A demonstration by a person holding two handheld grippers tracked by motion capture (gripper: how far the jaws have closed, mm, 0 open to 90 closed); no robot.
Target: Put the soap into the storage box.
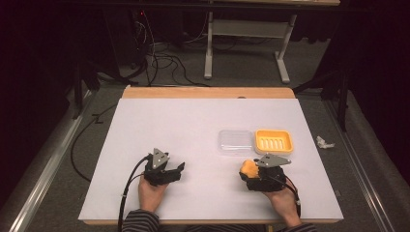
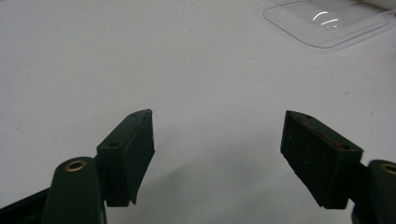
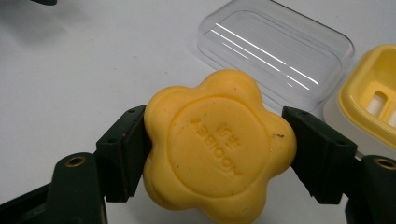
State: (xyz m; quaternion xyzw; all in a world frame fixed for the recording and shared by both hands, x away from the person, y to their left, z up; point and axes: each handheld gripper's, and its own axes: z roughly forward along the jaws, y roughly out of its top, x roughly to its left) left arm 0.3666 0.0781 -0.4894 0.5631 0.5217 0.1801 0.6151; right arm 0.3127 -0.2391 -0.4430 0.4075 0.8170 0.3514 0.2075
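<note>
1. Left gripper, lower left of centre in the high view, rests on the white table with jaws spread wide and nothing between them
2. Clear plastic lid lies right of centre, touching the yellow soap dish beside it
3. Right gripper, lower right, pinches a yellow flower-shaped soap bar between both jaws, near the lid

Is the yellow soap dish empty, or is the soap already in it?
Empty. The dish shows its bare slotted bottom, and the soap is clamped in the right gripper, off the dish.
</note>
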